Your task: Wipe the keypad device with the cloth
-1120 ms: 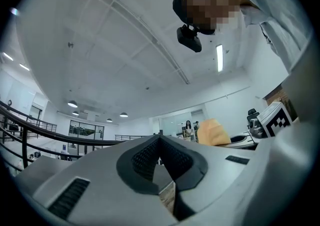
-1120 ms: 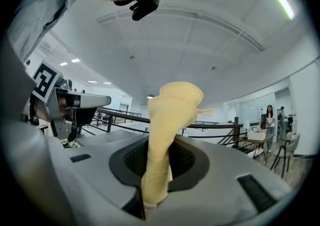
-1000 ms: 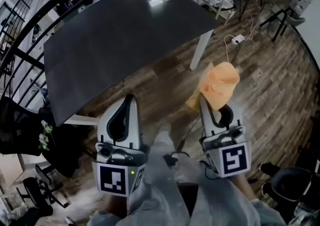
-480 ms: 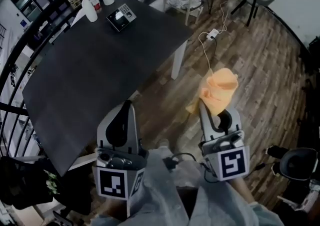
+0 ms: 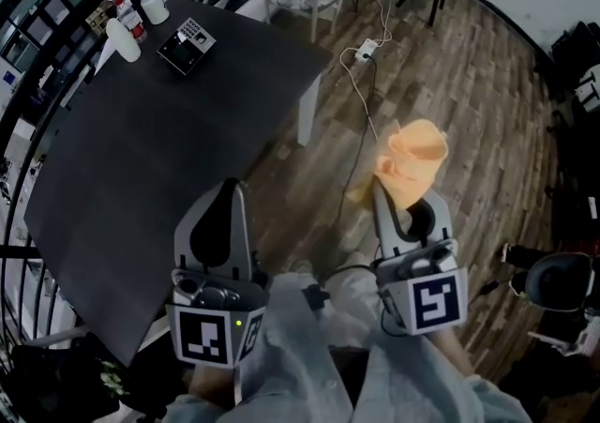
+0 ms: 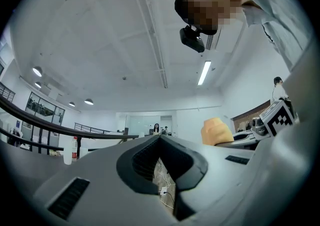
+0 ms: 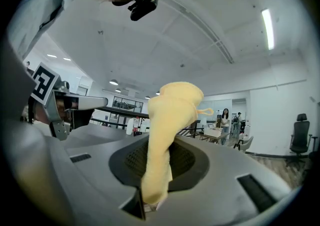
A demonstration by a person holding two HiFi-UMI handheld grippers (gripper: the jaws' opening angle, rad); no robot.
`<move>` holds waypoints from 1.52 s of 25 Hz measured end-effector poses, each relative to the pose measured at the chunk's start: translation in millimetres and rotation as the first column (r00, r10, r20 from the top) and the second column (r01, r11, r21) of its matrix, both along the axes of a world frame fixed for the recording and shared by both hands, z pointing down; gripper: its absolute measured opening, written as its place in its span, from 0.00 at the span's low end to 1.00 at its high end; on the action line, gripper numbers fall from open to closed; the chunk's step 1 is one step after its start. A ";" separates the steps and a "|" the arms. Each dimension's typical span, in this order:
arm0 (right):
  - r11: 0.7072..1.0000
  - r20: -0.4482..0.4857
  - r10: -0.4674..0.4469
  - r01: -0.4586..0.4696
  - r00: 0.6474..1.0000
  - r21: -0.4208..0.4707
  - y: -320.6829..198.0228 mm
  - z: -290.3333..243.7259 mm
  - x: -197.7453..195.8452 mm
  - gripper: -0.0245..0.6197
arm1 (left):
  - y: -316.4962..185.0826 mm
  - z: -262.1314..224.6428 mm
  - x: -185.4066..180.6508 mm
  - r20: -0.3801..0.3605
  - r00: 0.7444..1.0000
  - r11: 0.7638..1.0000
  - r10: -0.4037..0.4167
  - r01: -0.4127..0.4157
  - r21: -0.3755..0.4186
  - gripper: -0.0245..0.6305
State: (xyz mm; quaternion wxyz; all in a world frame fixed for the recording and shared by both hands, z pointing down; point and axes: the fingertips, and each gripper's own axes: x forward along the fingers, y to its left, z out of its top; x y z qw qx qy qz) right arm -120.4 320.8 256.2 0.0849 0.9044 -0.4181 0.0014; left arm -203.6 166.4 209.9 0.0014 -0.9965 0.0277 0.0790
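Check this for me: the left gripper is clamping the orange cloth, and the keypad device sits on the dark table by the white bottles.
Wrong gripper: the right gripper clamps the orange cloth, as the right gripper view shows; the left gripper has its jaws shut on nothing. The keypad device does sit on the dark table by the white bottles.

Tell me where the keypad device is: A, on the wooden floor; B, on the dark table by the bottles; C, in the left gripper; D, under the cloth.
B: the keypad device lies at the far corner of the dark table, next to the bottles.
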 end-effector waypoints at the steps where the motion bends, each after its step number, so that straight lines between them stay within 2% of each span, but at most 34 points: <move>1: 1.000 0.001 0.007 -0.007 1.000 0.000 1.0 0.4 3.6 0.15 | 0.0 0.6 3.7 0.001 1.000 1.000 0.004 -0.004 -0.001 0.06; 6: 1.000 -0.005 0.016 -0.016 1.000 0.007 2.4 3.6 24.2 0.15 | 1.8 1.9 23.2 -0.004 1.000 1.000 0.009 -0.009 0.010 0.06; 10: 0.999 -0.009 -0.024 0.024 1.000 0.024 -1.2 7.3 47.6 0.15 | 7.0 -0.1 43.2 0.002 1.000 0.999 -0.012 0.012 0.037 0.06; 15: 0.995 0.008 -0.089 0.089 0.996 0.035 -1.1 9.9 90.0 0.15 | 13.0 -4.9 71.3 0.002 0.996 0.993 -0.085 0.085 0.077 0.06; 23: 0.976 0.021 -0.215 0.214 0.976 0.038 -0.7 5.1 166.1 0.15 | 29.2 -7.8 133.6 0.030 0.980 0.979 -0.197 0.195 0.065 0.06; 30: 0.937 -0.002 -0.347 0.347 0.938 0.034 -1.0 -2.2 220.6 0.15 | 40.5 -12.1 177.5 0.023 0.943 0.941 -0.333 0.331 0.066 0.06; 38: 0.894 0.016 -0.447 0.446 0.894 0.042 -9.5 8.5 259.9 0.15 | 49.5 -7.6 200.2 0.025 0.896 0.895 -0.443 0.440 0.077 0.06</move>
